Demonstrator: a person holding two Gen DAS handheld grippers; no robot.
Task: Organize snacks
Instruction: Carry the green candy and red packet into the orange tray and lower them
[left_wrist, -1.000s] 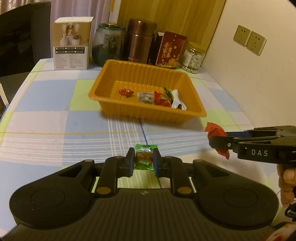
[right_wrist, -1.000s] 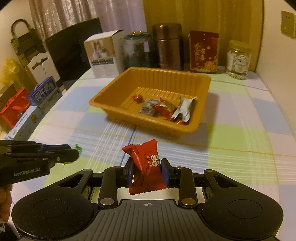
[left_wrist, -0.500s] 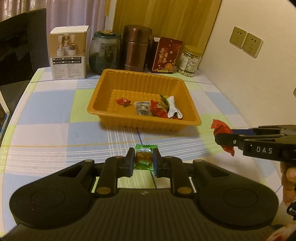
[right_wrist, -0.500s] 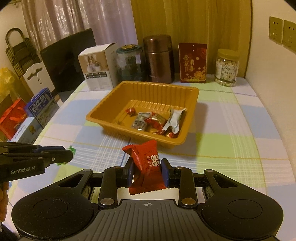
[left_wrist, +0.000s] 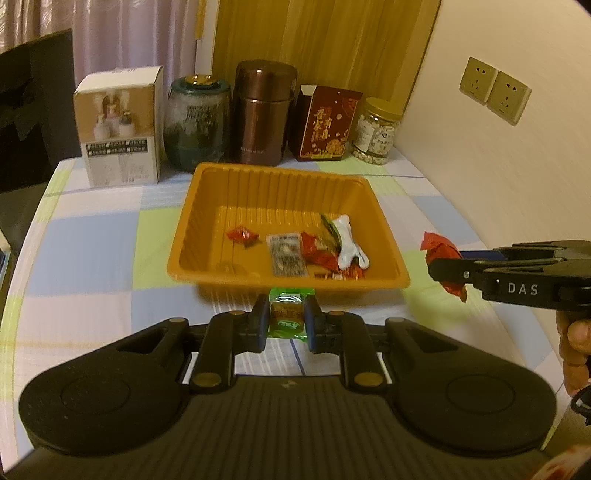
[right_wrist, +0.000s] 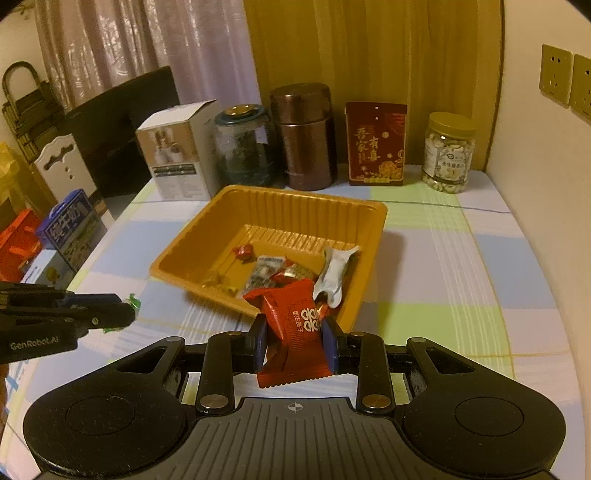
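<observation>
An orange tray (left_wrist: 207, 218) (right_wrist: 192, 243) stands mid-table with several wrapped snacks in it. My left gripper (left_wrist: 286, 320) is shut on a green-wrapped candy (left_wrist: 287, 314) and holds it just short of the tray's near rim. It shows at the left of the right wrist view (right_wrist: 122, 314). My right gripper (right_wrist: 295, 343) is shut on a red snack packet (right_wrist: 295, 325), held above the table near the tray's near right corner. It shows at the right of the left wrist view (left_wrist: 441, 267), with the packet (left_wrist: 439, 247) in its tip.
A white box (left_wrist: 120, 127), a dark glass jar (left_wrist: 197, 123), a brown canister (left_wrist: 264, 110), a red box (left_wrist: 327, 127) and a nut jar (left_wrist: 376, 131) line the back edge. The wall runs along the right. Cartons (right_wrist: 70, 225) and a chair stand off the table's left.
Both grippers have risen and moved forward toward the tray, each still holding its snack. The tray now looks nearer and is seen from higher up.
</observation>
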